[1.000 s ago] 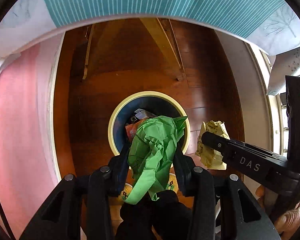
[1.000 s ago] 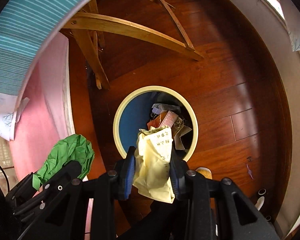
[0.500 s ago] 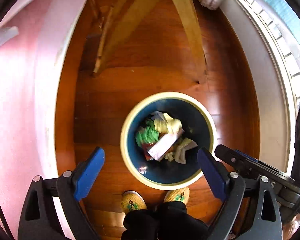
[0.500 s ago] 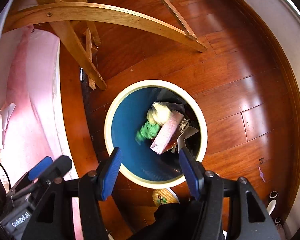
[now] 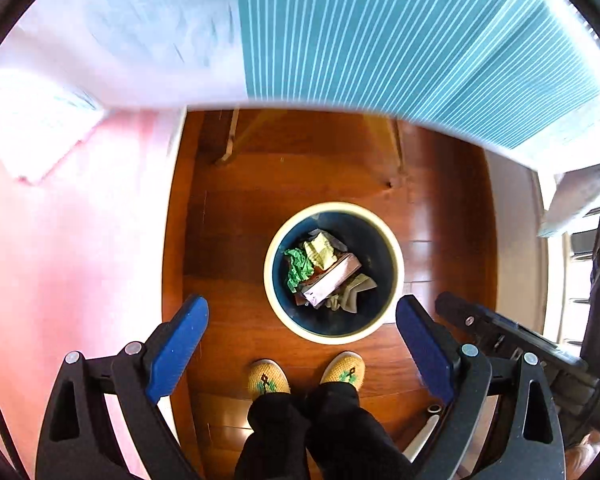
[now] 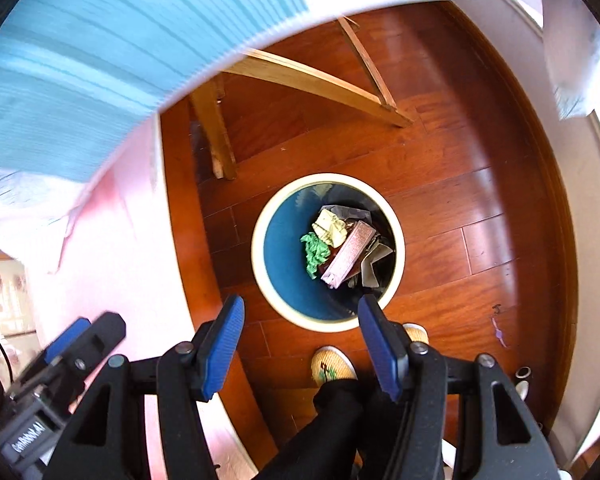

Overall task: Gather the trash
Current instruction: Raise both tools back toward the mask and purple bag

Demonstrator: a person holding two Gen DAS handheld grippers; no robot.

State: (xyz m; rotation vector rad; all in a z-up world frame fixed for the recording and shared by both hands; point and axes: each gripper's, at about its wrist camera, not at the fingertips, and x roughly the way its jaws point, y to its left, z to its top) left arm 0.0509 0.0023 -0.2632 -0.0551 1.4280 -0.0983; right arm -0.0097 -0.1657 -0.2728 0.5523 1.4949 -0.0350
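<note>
We look straight down on a round waste bin (image 5: 333, 273) with a cream rim and dark blue inside, standing on the reddish wooden floor (image 5: 228, 240). Inside it lie a crumpled green paper (image 5: 299, 267), a crumpled pale yellow paper (image 5: 320, 251) touching it, a pinkish flat packet (image 5: 334, 280) lying slantwise, and some greyish wrappers beneath. Our left gripper (image 5: 302, 328) hangs above the bin with its blue pads spread wide and nothing between them; only floor and bin show through the gap. Our right gripper (image 6: 300, 332) also stands apart, less widely, empty, its right pad overlapping the bin's near rim in the right wrist view. Below the bin, two yellow woven slippers (image 5: 268, 376) and dark trouser legs (image 5: 312, 432) show. A teal striped cloth (image 5: 400, 40) hangs over the table edge above, with wooden table legs (image 6: 300, 76) beneath it.
</note>
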